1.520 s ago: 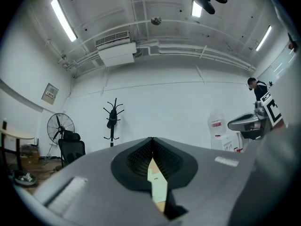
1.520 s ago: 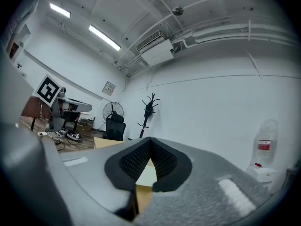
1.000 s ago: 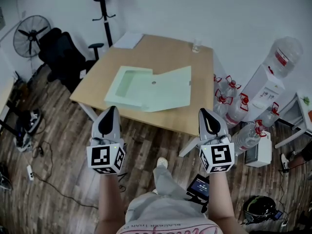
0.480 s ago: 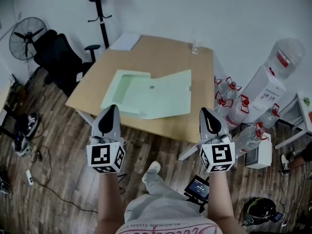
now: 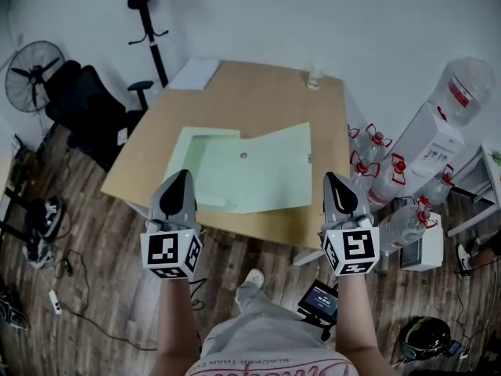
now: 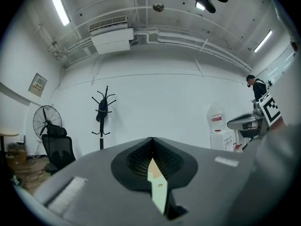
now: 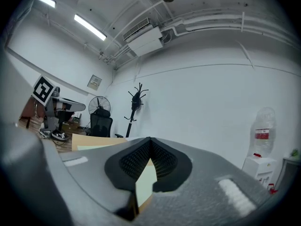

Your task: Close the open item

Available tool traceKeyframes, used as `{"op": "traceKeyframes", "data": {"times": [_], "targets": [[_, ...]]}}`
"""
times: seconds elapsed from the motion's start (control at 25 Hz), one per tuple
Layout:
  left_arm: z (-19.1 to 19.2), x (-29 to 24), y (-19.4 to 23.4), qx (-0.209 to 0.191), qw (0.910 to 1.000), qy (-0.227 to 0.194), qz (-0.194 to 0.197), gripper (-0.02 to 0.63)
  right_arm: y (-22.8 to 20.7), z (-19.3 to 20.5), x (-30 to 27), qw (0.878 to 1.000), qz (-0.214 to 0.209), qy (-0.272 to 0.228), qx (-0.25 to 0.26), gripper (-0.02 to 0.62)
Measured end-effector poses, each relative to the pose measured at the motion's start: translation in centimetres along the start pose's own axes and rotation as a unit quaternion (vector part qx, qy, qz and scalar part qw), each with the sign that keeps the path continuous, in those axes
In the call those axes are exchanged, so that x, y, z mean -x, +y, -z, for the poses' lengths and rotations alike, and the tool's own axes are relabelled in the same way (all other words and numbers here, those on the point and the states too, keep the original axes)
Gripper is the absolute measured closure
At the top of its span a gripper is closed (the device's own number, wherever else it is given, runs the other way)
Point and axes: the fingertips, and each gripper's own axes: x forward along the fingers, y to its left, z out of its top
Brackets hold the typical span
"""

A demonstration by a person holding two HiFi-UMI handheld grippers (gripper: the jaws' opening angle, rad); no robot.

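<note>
On the wooden table [image 5: 313, 112], in the head view, the pale green folder [image 5: 266, 171] lies spread flat and open, its shallow tray half toward 9 o'clock and its broad flap toward 3 o'clock, with a small round hole near the middle (matte card or thin plastic, by the look of it). Nothing of the closing is done, I judge: both halves lie flat, and folding one over the other is all left to do. The left gripper [image 5: 182, 176] hovers at 7 o'clock of the folder and the right gripper [image 5: 329, 178] at 5 o'clock, both held up clear of it. In the left gripper view the ribbed black pads meet at their tips, clenched on nothing. A sliver of green shows through the slit below them, and a coat stand [image 6: 102, 112] rises at 10 o'clock. In the right gripper view the jaws are likewise pressed together and empty, with the table's tan edge at 9 o'clock.
</note>
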Motion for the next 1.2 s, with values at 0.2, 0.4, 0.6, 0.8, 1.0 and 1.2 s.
{"op": "traceKeyframes", "data": {"times": [0.2,0.4,0.6,0.8,1.0,1.2], "targets": [[0.6,-4.1,0.9,-0.004,0.9998,0.010,0.016,0.592,-1.4,1.0,-3.2,1.000,0.016,0.010,-0.015,0.594],[1.1,-8.3,1.5,-0.010,0.9991,0.018,0.038,0.592,-3.0,1.7,-5.8,0.999,0.039,0.017,-0.024,0.594],[1.6,-12.1,1.5,-0.017,0.9975,0.027,0.064,0.591,-5.4,2.9,-7.4,0.996,0.076,0.026,-0.039,0.594],[2.6,-15.4,0.8,-0.019,0.9953,0.036,0.089,0.592,-7.4,4.8,-8.2,0.992,0.108,0.043,-0.057,0.594],[3.4,-17.8,-0.5,-0.020,0.9924,0.045,0.112,0.591,-8.3,6.4,-8.5,0.990,0.111,0.065,-0.062,0.594],[4.8,-19.3,-0.5,-0.015,0.9912,0.058,0.117,0.591,-8.6,8.8,-9.1,0.987,0.112,0.095,-0.070,0.594]]}}
